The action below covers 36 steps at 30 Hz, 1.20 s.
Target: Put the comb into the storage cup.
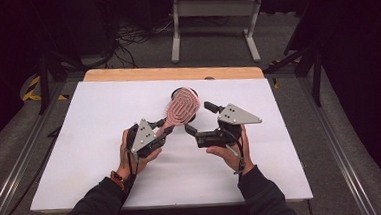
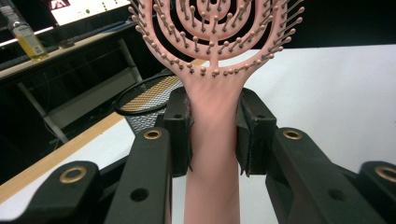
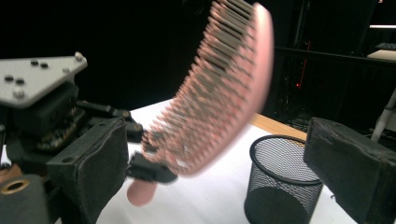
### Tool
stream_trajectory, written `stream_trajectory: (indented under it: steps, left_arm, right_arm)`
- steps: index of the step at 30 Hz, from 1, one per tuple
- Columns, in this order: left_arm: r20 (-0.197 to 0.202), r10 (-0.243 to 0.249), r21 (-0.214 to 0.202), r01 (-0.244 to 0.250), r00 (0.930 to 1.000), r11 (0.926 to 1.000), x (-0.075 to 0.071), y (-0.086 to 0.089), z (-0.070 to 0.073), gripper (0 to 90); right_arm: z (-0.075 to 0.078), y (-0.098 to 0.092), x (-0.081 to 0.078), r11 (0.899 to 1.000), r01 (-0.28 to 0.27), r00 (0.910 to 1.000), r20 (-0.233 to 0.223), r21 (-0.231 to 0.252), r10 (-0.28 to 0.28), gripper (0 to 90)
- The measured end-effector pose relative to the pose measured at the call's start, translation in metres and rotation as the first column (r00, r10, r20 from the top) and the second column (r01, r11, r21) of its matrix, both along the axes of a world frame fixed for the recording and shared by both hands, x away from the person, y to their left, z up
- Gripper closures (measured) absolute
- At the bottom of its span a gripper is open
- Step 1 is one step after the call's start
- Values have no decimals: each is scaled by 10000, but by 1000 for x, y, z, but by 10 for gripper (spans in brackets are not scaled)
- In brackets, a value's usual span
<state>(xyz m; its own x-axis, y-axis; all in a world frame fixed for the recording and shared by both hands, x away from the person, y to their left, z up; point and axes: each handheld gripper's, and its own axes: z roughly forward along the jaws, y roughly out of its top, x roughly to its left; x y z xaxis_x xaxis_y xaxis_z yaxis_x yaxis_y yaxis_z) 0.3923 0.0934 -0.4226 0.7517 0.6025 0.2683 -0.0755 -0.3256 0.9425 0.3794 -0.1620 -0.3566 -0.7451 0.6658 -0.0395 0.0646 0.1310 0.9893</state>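
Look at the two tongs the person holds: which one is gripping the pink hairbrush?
The left tongs: their pads clamp the hairbrush by its handle. The right tongs stand open beside it, holding nothing.

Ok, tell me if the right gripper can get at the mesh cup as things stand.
Probably yes: the right gripper is open and holds nothing, and the mesh cup sits between its jaws. The pink brush, clamped in the left gripper, hangs close beside that path.

Overhead light fell brightly on the white table (image 1: 81,159), while the surrounding room stayed dark. The high view looked soft and grainy. In the right gripper view, the pink hairbrush (image 3: 219,93) was smeared with motion blur.
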Motion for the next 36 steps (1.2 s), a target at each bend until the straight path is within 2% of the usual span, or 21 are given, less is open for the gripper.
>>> stream_trajectory:
  steps: [5,8,10,12,13,15,20,25,31,33,36]
  left_arm:
    - [63,-82,135,81,9999,9999,-2,-9,-4,698]
    - [123,-116,215,114,9999,9997,-5,-14,-6,697]
    - [142,-147,259,143,9998,9996,-7,-16,-7,697]
    - [145,-145,254,141,9998,9996,-7,-17,-8,697]
    - [148,-126,216,123,9998,9997,-8,-17,-9,697]
    - [117,-122,205,119,9999,9997,-8,-17,-10,697]
    - [94,-34,159,32,9999,9999,-7,-17,-11,697]
    - [132,4,224,-7,9999,9997,-8,-18,-12,697]
    - [162,-18,323,13,9999,9995,-9,-21,-13,697]
    - [177,-50,375,43,9998,9993,-9,-21,-13,697]
    - [142,-36,356,31,9999,9994,-10,-22,-13,697]
  right_arm:
    - [0,8,2,9999,-27,9999,-167,107,29,98]
    - [0,11,1,9993,116,9997,-203,355,-109,139]
    - [-2,14,1,9984,-2,9995,-327,568,20,203]
    - [-2,16,1,9984,21,9994,-353,566,-1,210]
    - [-4,18,1,9982,-6,9991,-423,599,31,255]
    - [-6,19,1,9974,43,9984,-563,718,-2,277]
    - [-10,16,4,9932,55,9952,-979,1160,59,416]
    - [-13,12,5,9862,351,9936,-1119,1616,-170,577]
    - [-15,9,3,9831,149,9938,-1108,1823,55,606]
    - [-15,7,3,9813,-61,9933,-1121,1926,282,616]
    - [-14,7,1,9825,-151,9943,-1008,1857,344,620]
